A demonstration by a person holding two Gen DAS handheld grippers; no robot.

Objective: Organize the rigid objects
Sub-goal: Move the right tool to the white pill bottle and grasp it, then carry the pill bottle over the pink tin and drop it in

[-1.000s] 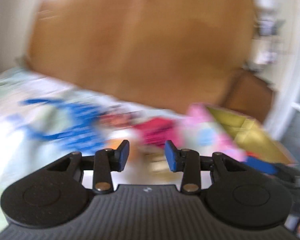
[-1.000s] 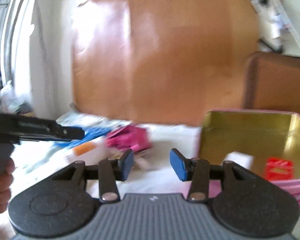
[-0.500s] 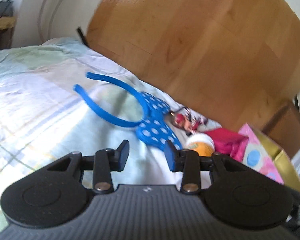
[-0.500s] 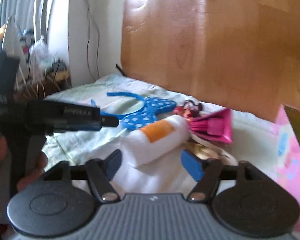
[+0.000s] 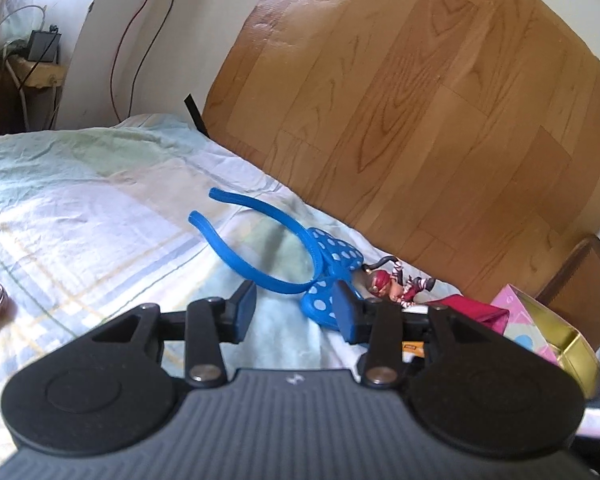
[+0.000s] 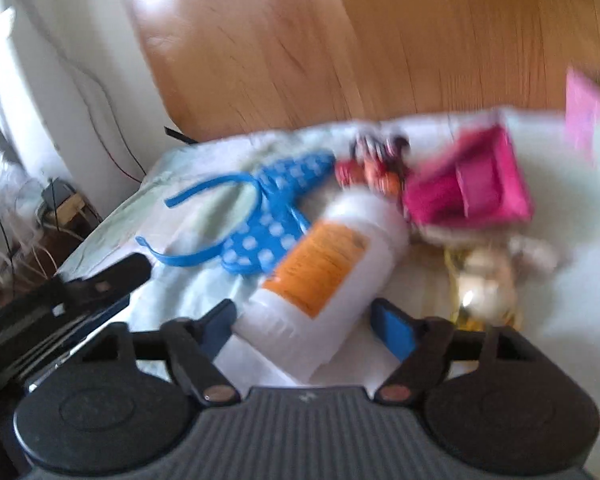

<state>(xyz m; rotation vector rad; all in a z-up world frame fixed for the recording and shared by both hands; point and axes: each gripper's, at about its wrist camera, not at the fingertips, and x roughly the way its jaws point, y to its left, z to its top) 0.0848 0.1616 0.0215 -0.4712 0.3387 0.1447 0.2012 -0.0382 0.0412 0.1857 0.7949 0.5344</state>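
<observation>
1. The right hand-held gripper [image 6: 302, 326] stands wide, its blue pads on either side of the near end of a white plastic bottle with an orange label [image 6: 324, 276]; the pads do not yet press on it, and within the last second the jaws have been opening, so nothing is held
2. The bottle lies on its side on the pale checked bed sheet [image 5: 100, 208], slanting away from the gripper, its far end towards the wooden headboard [image 6: 340, 48]
3. As a judgement: the bottle is stiff, smooth and round, so it may roll or slip; the ribbed near end or the mid-body across the label looks the safest hold, squarely across its width. How full or heavy it is cannot be told
4. Left of the bottle and touching it lies a blue plastic headband with a white-dotted bow [image 6: 256, 216]; it looks light and springy, best taken by the thin band
5. Beyond the bottle's far end is a small red-and-black figurine [image 6: 374, 160], and to the right of the bottle a bright pink purse-like thing [image 6: 472, 184], blurred
6. The left hand-held gripper [image 5: 294, 312] is narrow but parted, with only sheet between its pads and the headband's bow just beyond its fingertips; it holds nothing
7. Far right of the bottle stands a pink box with a gold inside [image 5: 556, 332], the likely place for these things
</observation>
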